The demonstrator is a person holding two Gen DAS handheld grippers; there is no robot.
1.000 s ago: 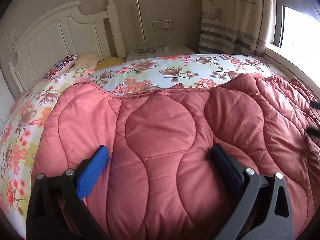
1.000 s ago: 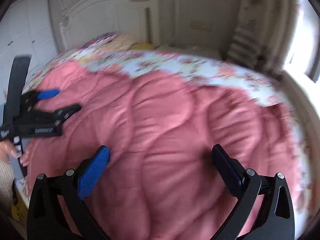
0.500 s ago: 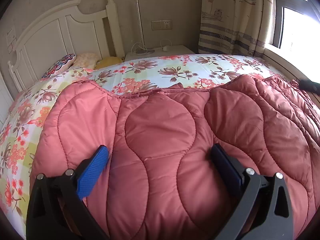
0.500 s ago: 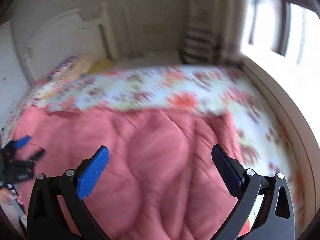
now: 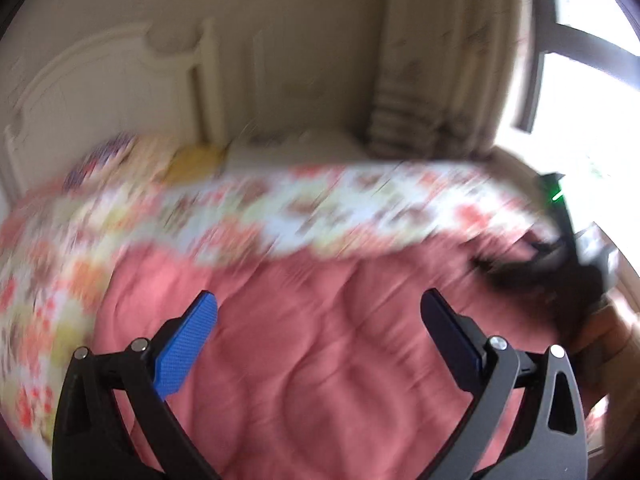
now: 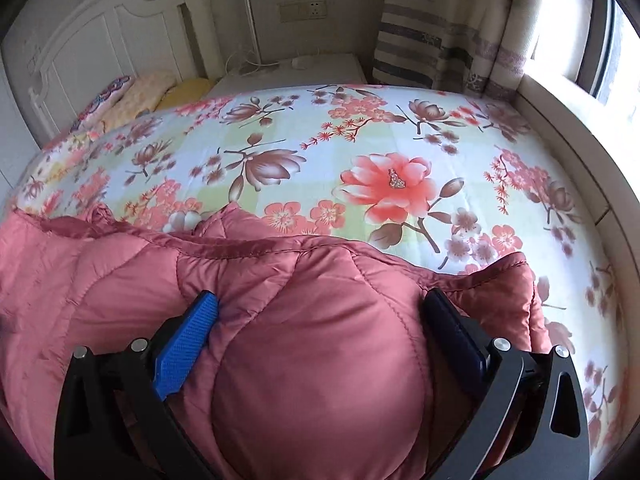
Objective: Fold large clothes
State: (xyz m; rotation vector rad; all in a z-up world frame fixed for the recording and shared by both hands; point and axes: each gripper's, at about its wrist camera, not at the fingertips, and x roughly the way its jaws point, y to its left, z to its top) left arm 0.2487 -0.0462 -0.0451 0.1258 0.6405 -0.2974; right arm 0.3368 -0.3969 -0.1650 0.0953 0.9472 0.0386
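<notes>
Right gripper (image 6: 320, 320) now lower, released astride pink quilted coat (image 6: 280, 320), crosswise on bed (image 6: 400, 140).

Two fisheye views, each looking fwd between a tool's open fingers, low over a bed (image 6: 400, 128) toward its white headboard (image 6: 100, 36). Left view is motion-blurred; right is sharp, close over a pink quilted coat (image 6: 320, 340). Both share coat, floral sheet, headboard, curtain (image 6: 440, 24).
</notes>
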